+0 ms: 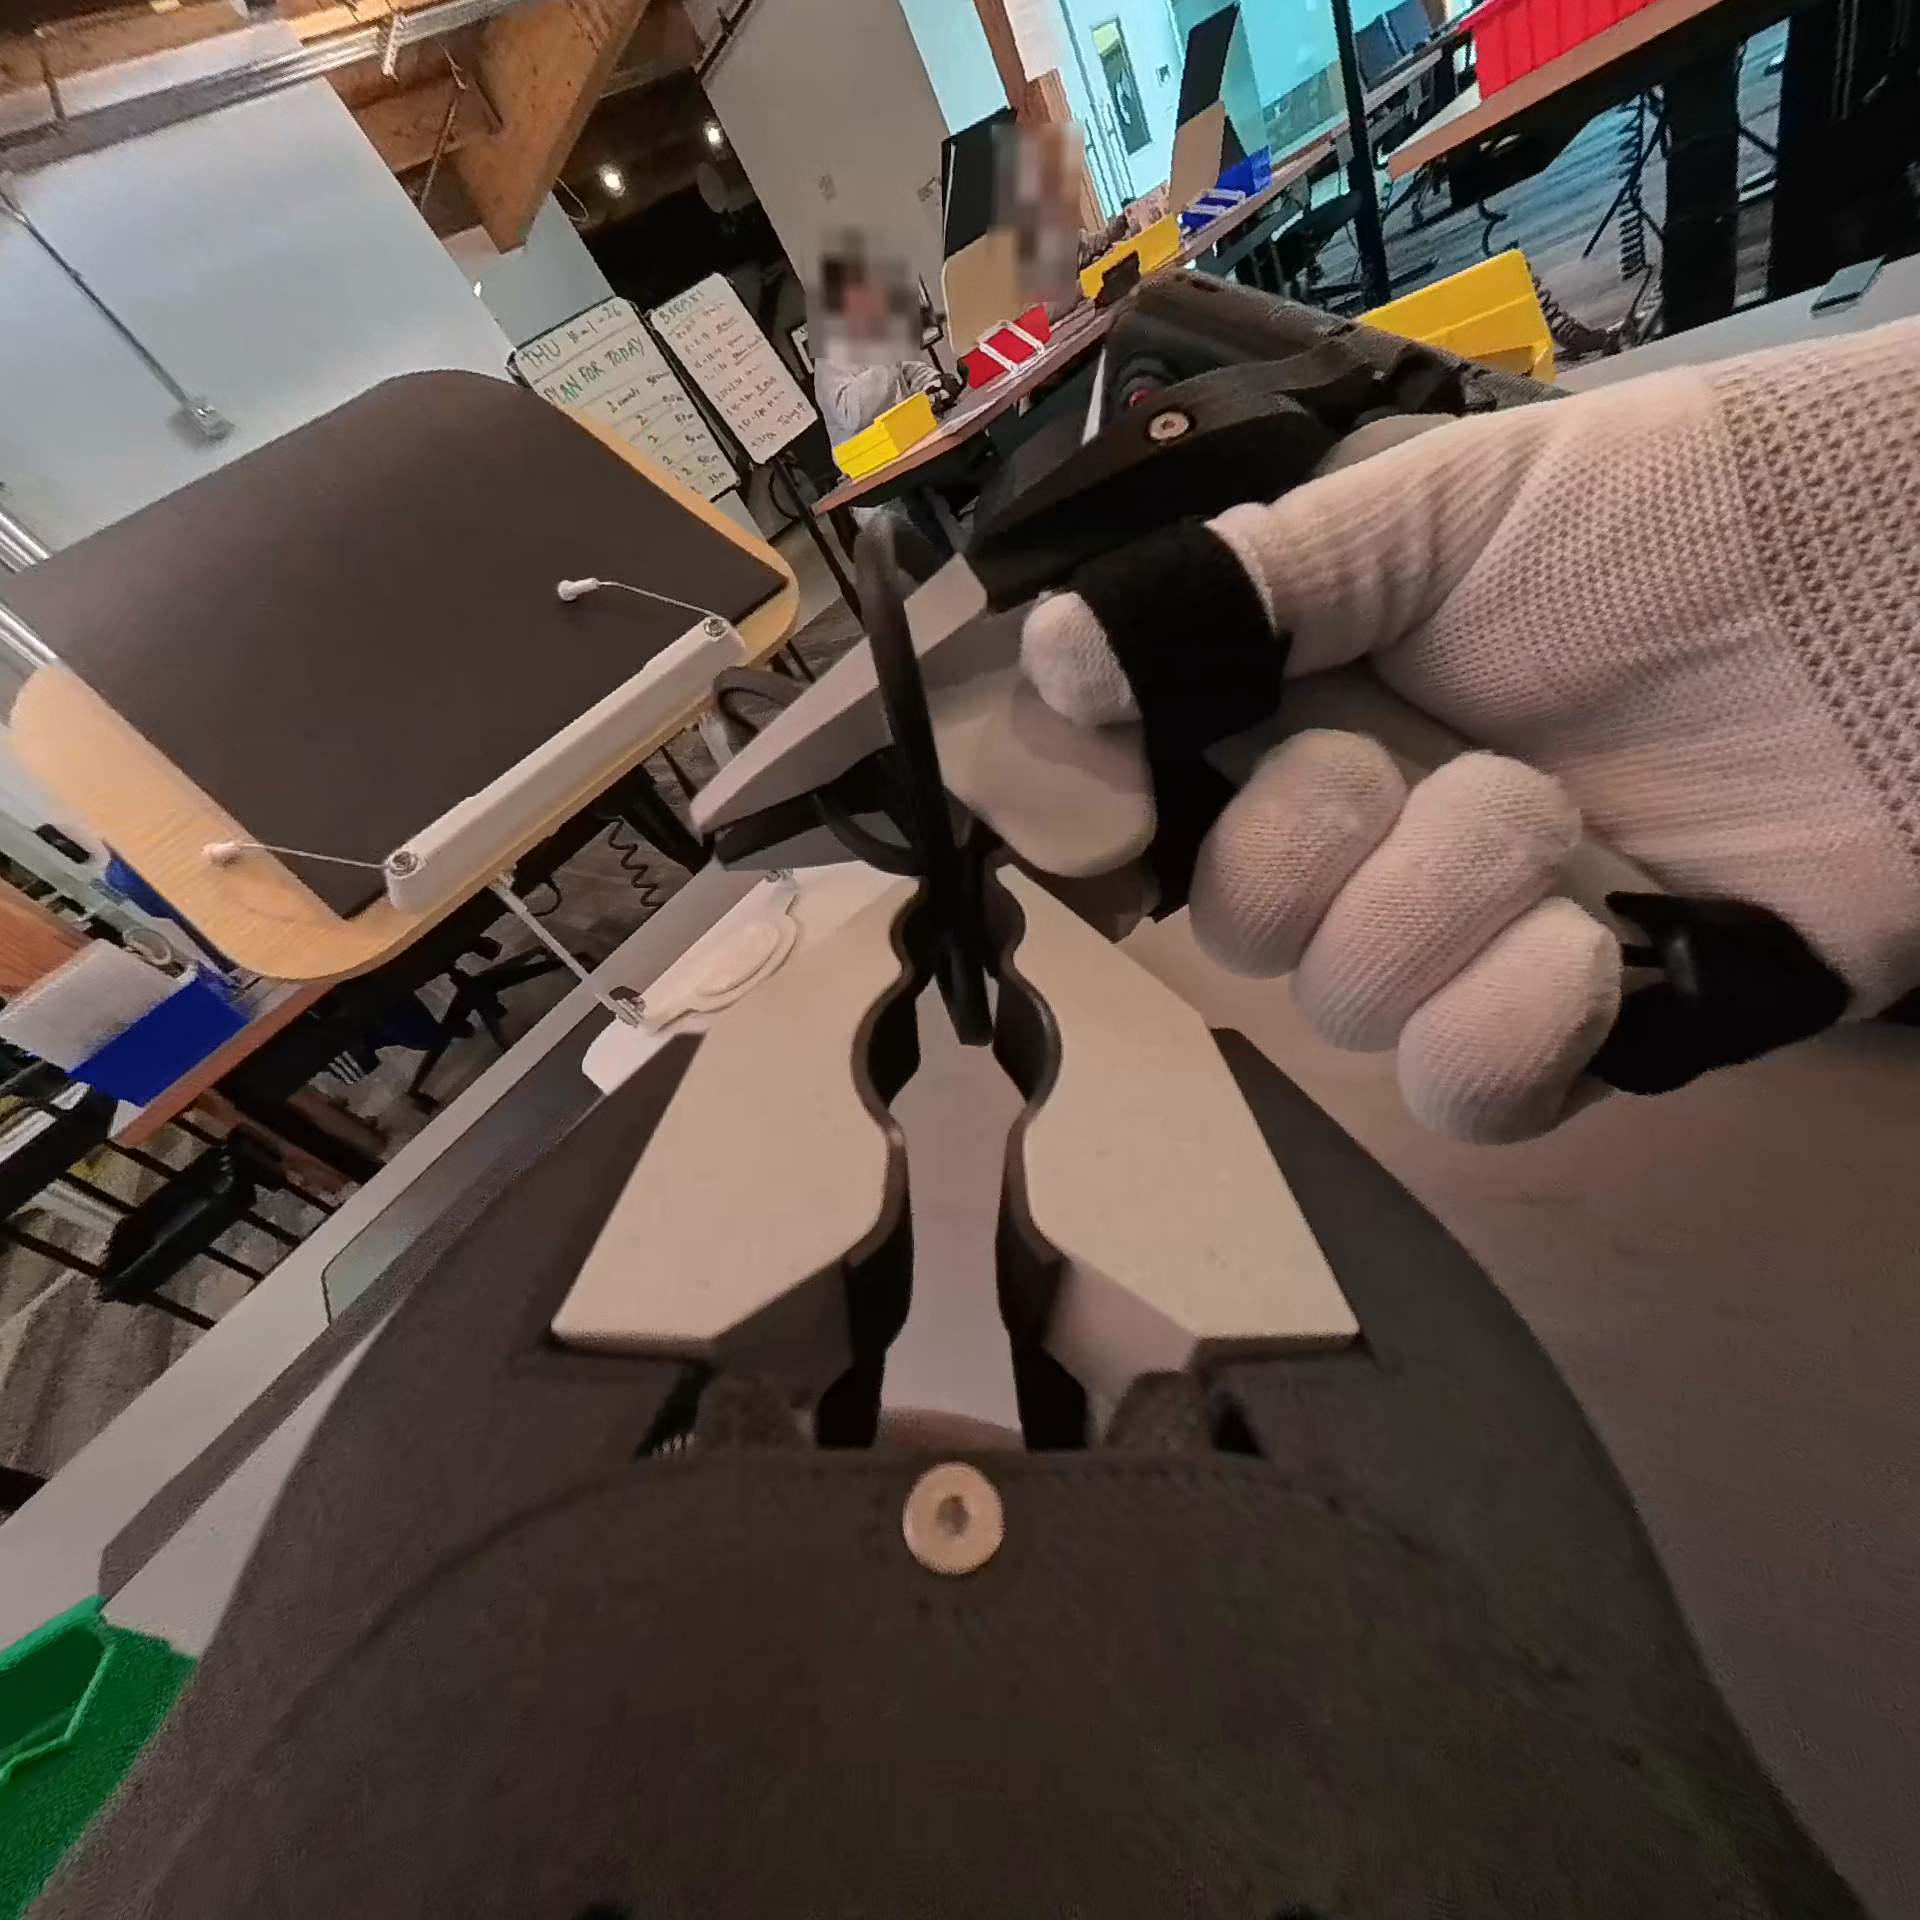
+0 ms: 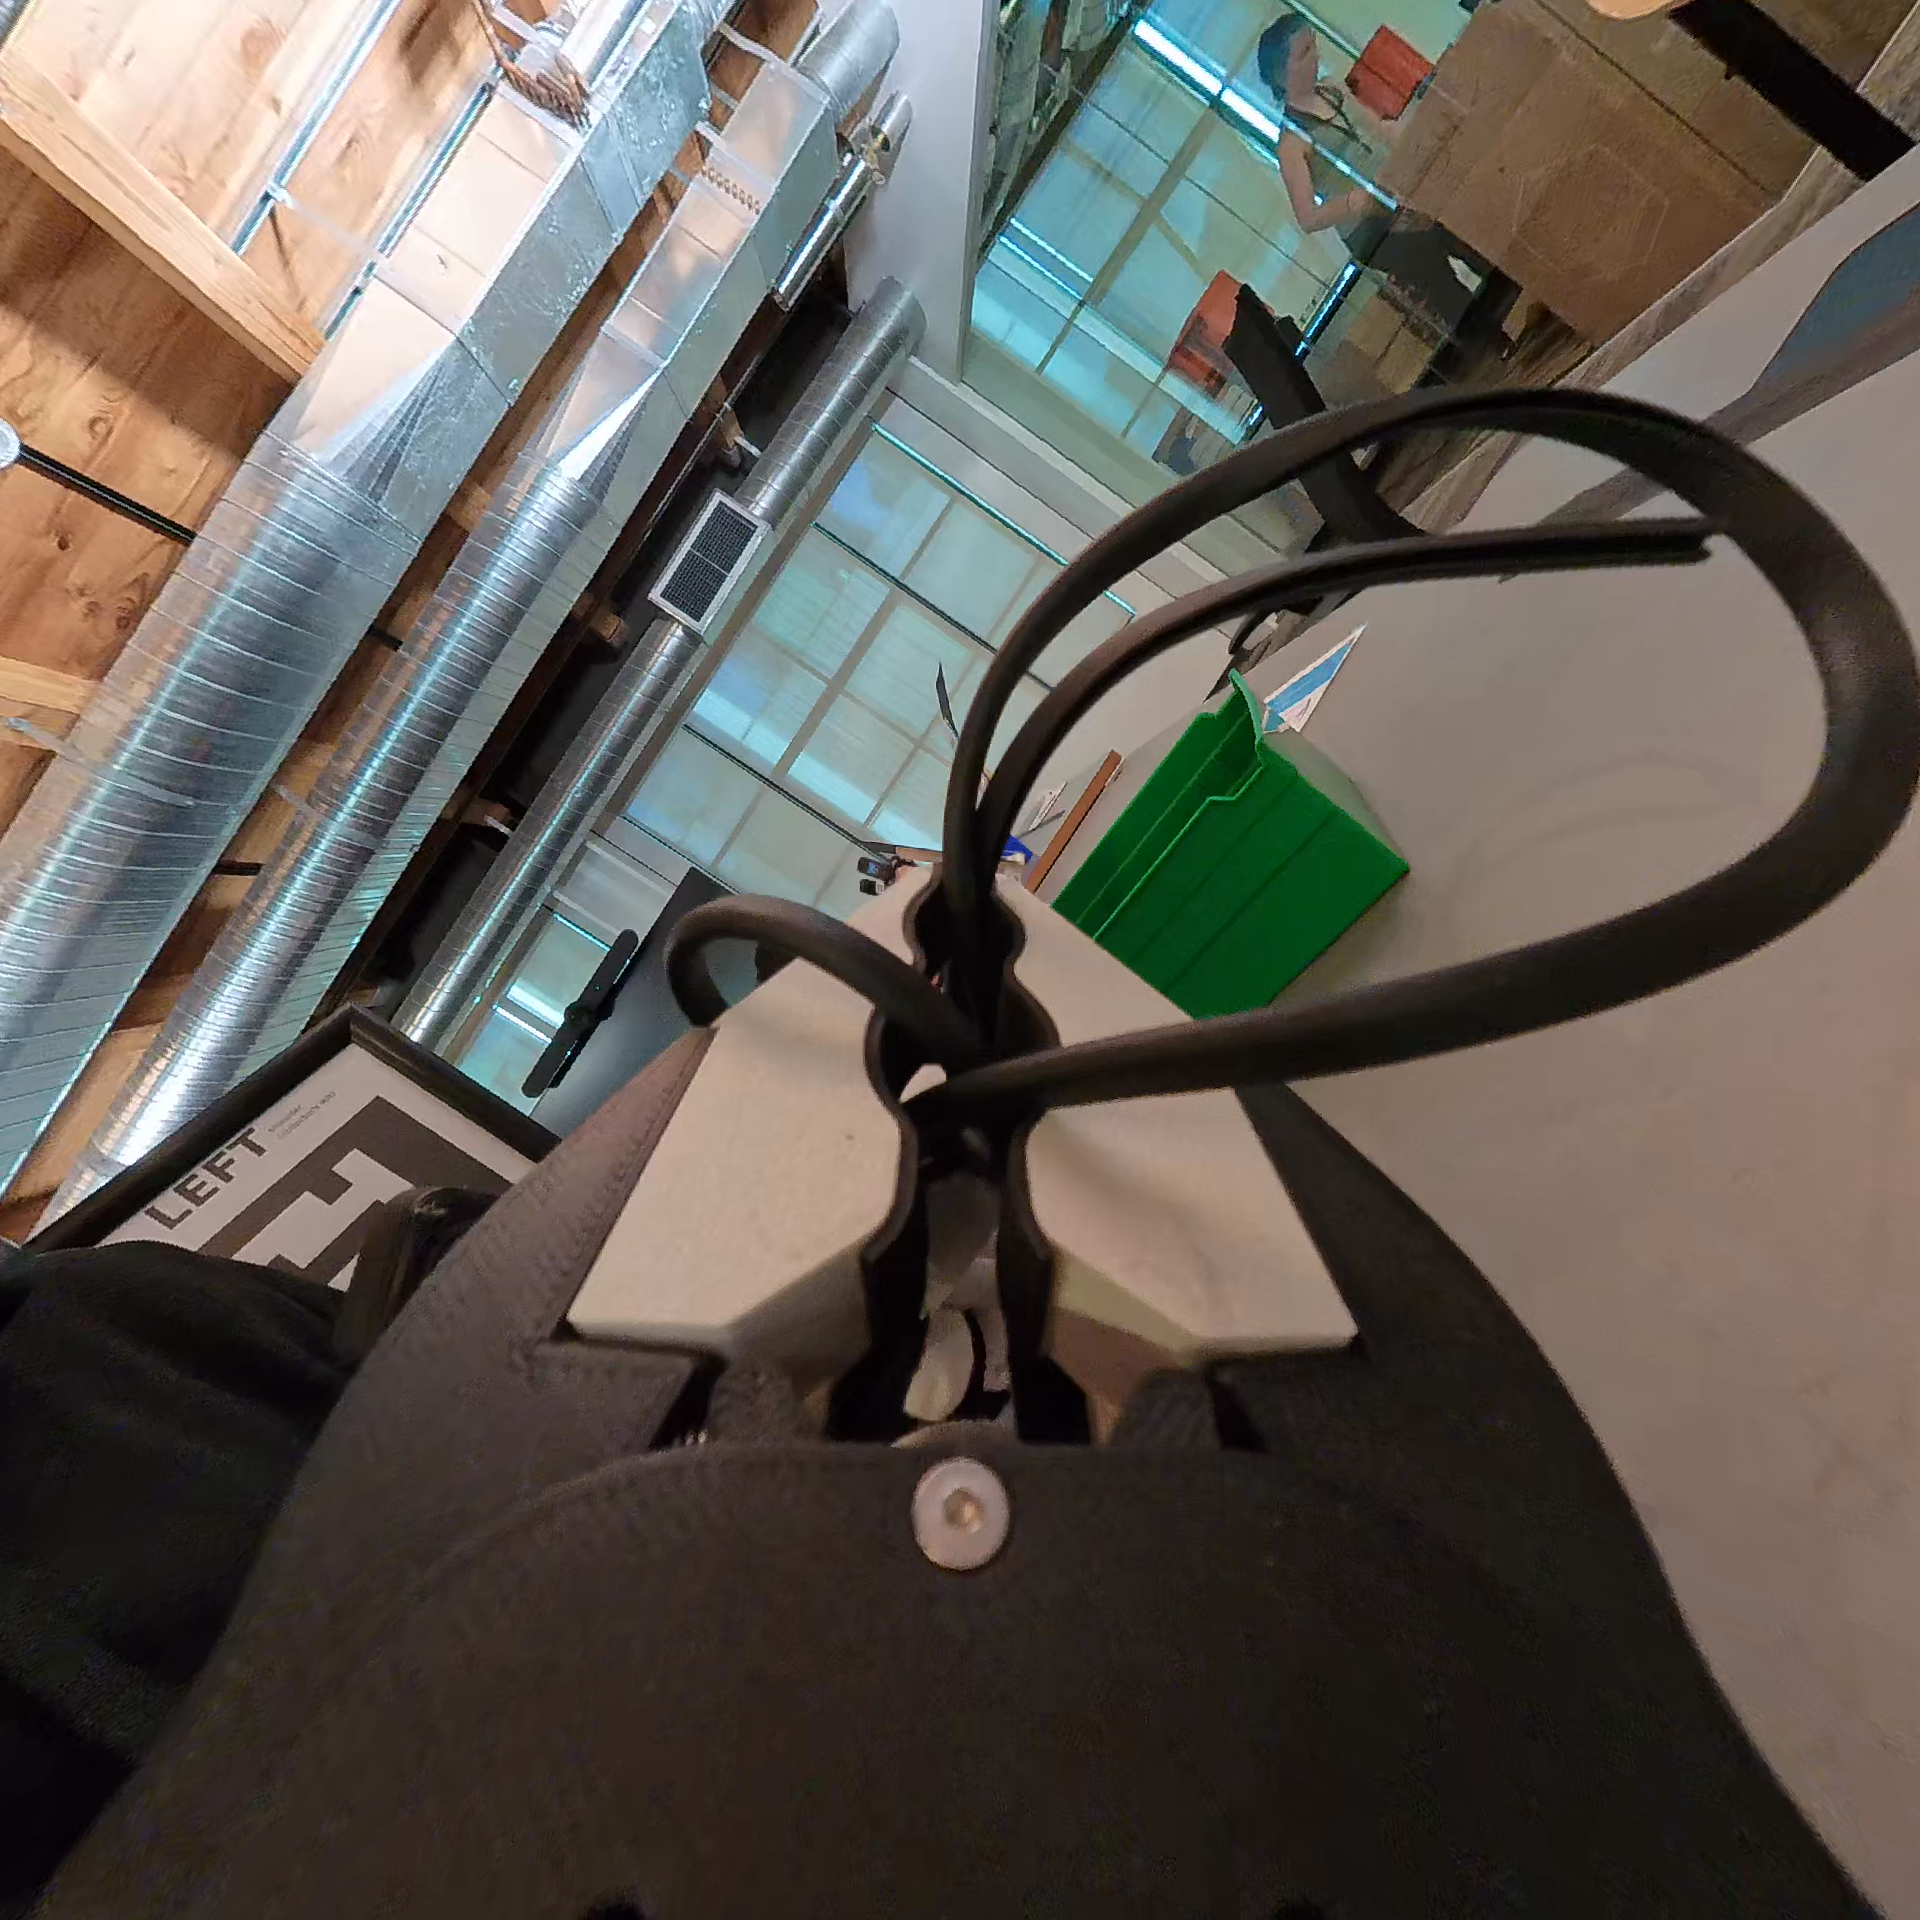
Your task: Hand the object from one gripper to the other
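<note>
You were mid-handover: your right gripper (image 2: pixel 961 1023) was clenched on the looped black cable (image 2: pixel 1621 914), and your left gripper (image 1: pixel 961 971) had closed around its dangling end (image 1: pixel 961 987), so what remained, I judged, was the right letting go.
</note>
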`<state>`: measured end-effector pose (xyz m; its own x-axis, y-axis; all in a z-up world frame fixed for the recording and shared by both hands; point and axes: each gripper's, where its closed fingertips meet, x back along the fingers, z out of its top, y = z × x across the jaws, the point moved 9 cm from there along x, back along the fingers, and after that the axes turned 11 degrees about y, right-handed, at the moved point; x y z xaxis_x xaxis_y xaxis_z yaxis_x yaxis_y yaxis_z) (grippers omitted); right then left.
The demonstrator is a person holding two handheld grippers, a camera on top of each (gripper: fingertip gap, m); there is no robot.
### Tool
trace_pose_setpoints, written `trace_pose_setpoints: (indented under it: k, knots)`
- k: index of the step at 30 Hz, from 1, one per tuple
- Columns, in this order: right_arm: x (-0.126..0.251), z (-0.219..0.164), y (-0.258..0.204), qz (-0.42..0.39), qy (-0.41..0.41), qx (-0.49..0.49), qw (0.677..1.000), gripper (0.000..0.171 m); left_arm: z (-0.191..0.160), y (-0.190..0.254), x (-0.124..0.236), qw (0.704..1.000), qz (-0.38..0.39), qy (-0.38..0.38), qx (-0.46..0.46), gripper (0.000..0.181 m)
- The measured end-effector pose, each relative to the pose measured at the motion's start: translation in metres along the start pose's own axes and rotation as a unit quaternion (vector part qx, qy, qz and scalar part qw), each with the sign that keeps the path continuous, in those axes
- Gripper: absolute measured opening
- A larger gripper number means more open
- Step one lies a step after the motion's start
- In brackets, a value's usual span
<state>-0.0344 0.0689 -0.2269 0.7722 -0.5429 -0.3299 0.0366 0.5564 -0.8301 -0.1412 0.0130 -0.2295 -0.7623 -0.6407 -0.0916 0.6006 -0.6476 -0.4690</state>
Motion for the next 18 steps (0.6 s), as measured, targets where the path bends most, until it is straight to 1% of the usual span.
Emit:
trace_pose_setpoints:
  k: [7, 12, 14, 18]
  knots:
    - [0.000, -0.001, 0.001, 0.004, -0.002, 0.004, 1.000, 0.001, -0.004, -0.004, 0.003, 0.999, -0.005, 0.005, 0.036, 0.004]
    - [0.001, -0.003, 0.004, 0.003, -0.007, 0.003, 1.000, 0.008, -0.004, -0.011, 0.006, 0.997, -0.023, 0.007, 0.072, 0.004]
    - [0.001, -0.004, 0.005, 0.004, -0.011, 0.000, 1.000, 0.016, -0.003, -0.014, 0.008, 0.996, -0.024, 0.009, 0.083, 0.004]
    - [0.001, -0.007, 0.005, 0.008, -0.018, 0.012, 1.000, 0.016, -0.003, -0.018, 0.010, 0.995, -0.041, 0.003, 0.093, 0.004]
